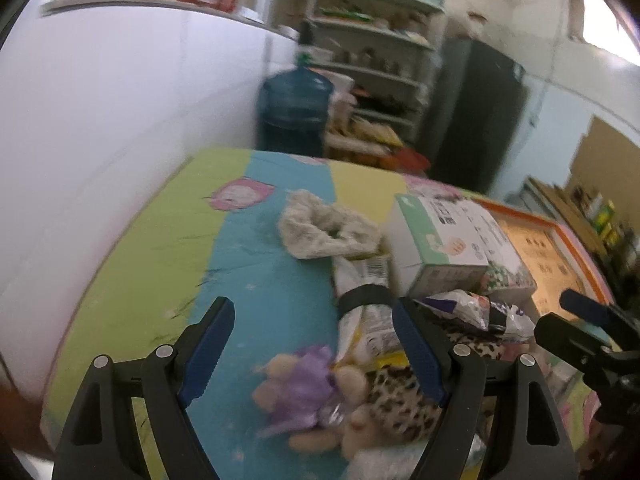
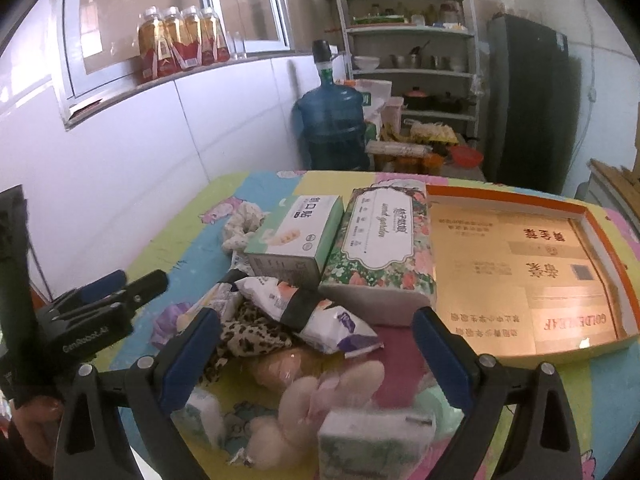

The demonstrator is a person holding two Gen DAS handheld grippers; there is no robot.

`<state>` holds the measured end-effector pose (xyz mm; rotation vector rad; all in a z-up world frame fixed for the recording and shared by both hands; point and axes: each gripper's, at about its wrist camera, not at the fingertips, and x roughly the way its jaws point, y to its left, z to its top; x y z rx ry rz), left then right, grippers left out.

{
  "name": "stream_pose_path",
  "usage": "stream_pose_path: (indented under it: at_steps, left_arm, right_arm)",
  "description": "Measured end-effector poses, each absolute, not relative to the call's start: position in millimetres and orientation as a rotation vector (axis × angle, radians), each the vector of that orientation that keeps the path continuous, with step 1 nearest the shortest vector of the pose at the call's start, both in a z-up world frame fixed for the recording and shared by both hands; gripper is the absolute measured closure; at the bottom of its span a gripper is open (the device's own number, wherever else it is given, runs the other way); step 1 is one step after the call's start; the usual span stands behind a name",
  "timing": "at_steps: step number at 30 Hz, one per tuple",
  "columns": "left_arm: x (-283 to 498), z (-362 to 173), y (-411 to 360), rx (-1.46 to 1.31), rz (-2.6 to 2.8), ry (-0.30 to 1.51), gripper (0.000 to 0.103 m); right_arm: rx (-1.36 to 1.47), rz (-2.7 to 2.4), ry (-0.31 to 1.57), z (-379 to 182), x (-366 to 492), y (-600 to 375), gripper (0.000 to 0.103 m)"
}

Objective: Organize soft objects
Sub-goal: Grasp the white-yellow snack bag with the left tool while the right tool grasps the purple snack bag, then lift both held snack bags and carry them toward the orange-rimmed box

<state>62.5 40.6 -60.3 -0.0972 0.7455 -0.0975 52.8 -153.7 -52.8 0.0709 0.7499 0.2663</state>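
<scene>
A heap of soft things lies on the colourful table cover (image 1: pixel 256 280): a fluffy beige cloth (image 1: pixel 324 228), a beige and purple plush toy (image 1: pixel 312 396), a leopard-print cloth (image 2: pixel 248 336), banded tissue packs (image 2: pixel 316 312), a beige plush rabbit (image 2: pixel 316 400) and small tissue packs (image 2: pixel 372 436). My left gripper (image 1: pixel 316 352) is open and empty, just above the purple plush; it also shows at the left of the right wrist view (image 2: pixel 116 288). My right gripper (image 2: pixel 316 356) is open and empty above the rabbit. An empty orange-rimmed box (image 2: pixel 520 276) lies to the right.
A green-and-white carton (image 2: pixel 296 236) and a floral tissue pack (image 2: pixel 380 248) stand behind the heap. A white tiled wall (image 2: pixel 140 152) runs along the left. A blue water jug (image 2: pixel 332 124), shelves (image 2: pixel 412 60) and a dark fridge (image 2: pixel 532 100) stand beyond the table.
</scene>
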Motion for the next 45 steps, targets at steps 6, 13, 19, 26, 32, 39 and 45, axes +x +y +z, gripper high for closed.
stream_pose_path:
  at_steps: [6,13,19,26,32,39,45]
  left_arm:
    - [102,-80,20,-0.015,-0.176,0.849,0.021]
    - [126,-91,13,-0.008,-0.208,0.94,0.023]
    - [142,-103,7,-0.021,-0.272,1.01,0.03]
    - [139,-104,5,-0.056,-0.306,0.969,0.055]
    - [123,-97,17,-0.087,-0.305,0.934,0.056]
    - [97,-90,35,-0.132,-0.317,0.903,0.056]
    - [85,-85,46,-0.164,-0.341,0.874,0.056]
  right_arm:
    - [0.107,0.275,0.778,-59,64,-161,0.008]
    - [0.111,0.297,0.806,-69,72,-161,0.008]
    - [0.125,0.301,0.813,-73,75,-162,0.008]
    - [0.133,0.301,0.825,-76,77,-165,0.008]
    - [0.118,0.336,0.861,-80,83,-161,0.011]
    - [0.103,0.383,0.939,-89,101,-156,0.016]
    - [0.103,0.393,0.994,-96,107,-156,0.034]
